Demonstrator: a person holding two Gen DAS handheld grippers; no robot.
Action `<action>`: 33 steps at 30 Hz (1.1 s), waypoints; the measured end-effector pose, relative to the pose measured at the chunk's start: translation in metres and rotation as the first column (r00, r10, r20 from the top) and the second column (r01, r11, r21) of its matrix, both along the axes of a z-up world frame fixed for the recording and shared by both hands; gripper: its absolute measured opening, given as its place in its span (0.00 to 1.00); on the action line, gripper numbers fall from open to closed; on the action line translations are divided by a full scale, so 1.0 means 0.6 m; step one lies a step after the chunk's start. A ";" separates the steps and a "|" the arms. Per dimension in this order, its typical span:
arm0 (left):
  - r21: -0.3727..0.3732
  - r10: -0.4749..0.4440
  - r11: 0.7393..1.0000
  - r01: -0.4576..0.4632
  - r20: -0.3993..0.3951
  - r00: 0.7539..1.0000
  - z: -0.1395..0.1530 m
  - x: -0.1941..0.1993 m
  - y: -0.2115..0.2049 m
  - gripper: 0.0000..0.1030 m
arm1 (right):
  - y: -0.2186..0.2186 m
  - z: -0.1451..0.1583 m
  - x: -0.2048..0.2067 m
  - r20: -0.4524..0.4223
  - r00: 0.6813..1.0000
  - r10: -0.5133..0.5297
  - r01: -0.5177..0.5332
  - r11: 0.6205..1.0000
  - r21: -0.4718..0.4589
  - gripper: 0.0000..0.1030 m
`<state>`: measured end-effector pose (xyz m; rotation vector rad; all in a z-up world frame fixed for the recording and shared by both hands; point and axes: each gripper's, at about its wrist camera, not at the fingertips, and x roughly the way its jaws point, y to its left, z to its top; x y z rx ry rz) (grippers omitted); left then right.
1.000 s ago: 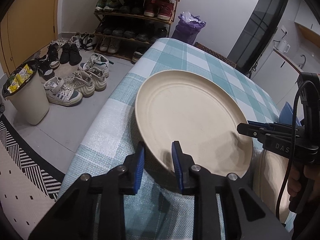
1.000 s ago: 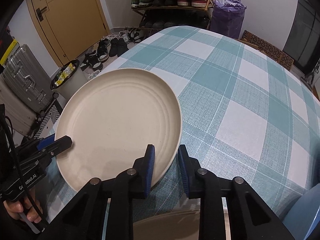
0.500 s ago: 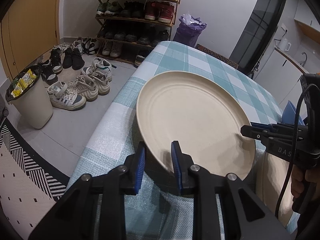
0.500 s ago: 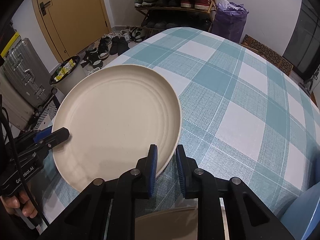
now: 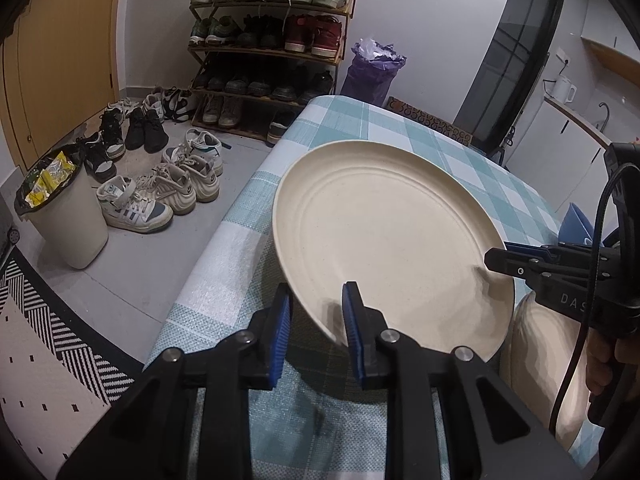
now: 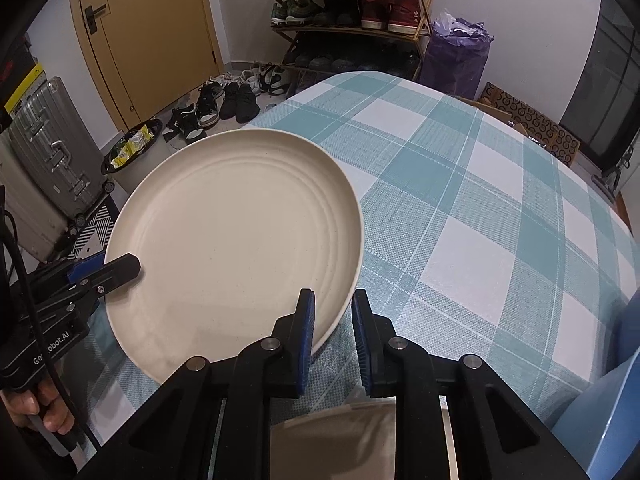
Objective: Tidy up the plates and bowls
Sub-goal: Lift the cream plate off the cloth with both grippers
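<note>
1. The left gripper (image 5: 314, 320) is pinching the near left rim of the cream plate (image 5: 384, 236), one blue pad above the rim and one beneath it, jaws clenched on it.
2. The right gripper (image 6: 332, 320) is gripping the same plate (image 6: 236, 240) at its near right rim, its jaws closed on the edge; in the left wrist view that gripper (image 5: 496, 258) is reaching in from the plate's right side.
3. The plate is hanging tilted above the table (image 6: 460, 208), which is covered in a teal-and-white check cloth; the plate's shadow is falling on the cloth just under it, over the table's left edge.
4. Below the plate on the near right, a second cream dish (image 5: 536, 364) is showing in part; whether it is a plate or a bowl I cannot tell.
5. To the plate's left, down on the floor, a bin (image 5: 60, 208) is standing with yellow wrappers in it.
6. Beyond the plate, loose shoes (image 5: 160, 188) are lying on the floor, and a shoe rack (image 5: 272, 40) is standing against the wall.
</note>
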<state>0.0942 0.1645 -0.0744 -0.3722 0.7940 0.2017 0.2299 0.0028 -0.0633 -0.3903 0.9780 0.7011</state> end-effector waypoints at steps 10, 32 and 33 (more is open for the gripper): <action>0.018 -0.030 0.999 0.030 0.018 0.999 0.015 -0.001 -0.022 0.23 | -0.026 0.027 -0.009 0.019 1.000 -0.022 0.022 1.000 0.017 0.19; 0.059 -0.100 0.994 0.097 0.062 0.993 0.050 -0.010 -0.076 0.23 | -0.102 0.069 -0.034 0.043 0.995 -0.086 0.084 0.995 0.052 0.19; 0.061 -0.104 0.993 0.100 0.064 0.992 0.052 -0.011 -0.079 0.23 | -0.105 0.071 -0.036 0.044 0.995 -0.089 0.086 0.995 0.054 0.19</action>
